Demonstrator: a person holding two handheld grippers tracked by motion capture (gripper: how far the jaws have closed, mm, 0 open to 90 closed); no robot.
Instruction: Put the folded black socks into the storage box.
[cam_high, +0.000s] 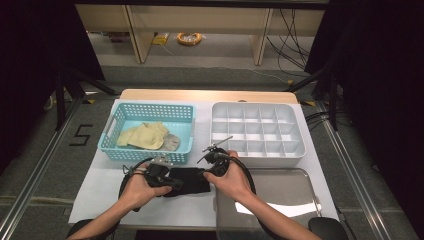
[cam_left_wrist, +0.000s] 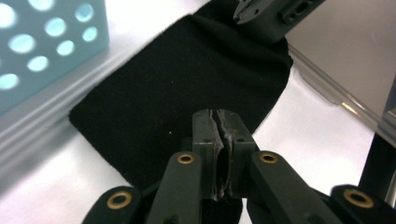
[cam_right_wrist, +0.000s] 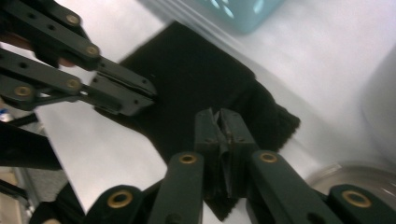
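Evidently both tongs are clamped on the black cloth at the worktop's near edge, left tongs and right tongs pinching opposite ends, probably to lift or fold it flat.

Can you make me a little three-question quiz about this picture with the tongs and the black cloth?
1. True or false: both tongs pinch the black cloth.
2. What lies in the blue basket? A) yellow cloth B) spoons C) apples
3. Fill in: the white tray with many small boxes stands to the ____ of the basket.

Key: 1 true: left tongs and right tongs are shut on it. 2 A, yellow cloth. 3 right.
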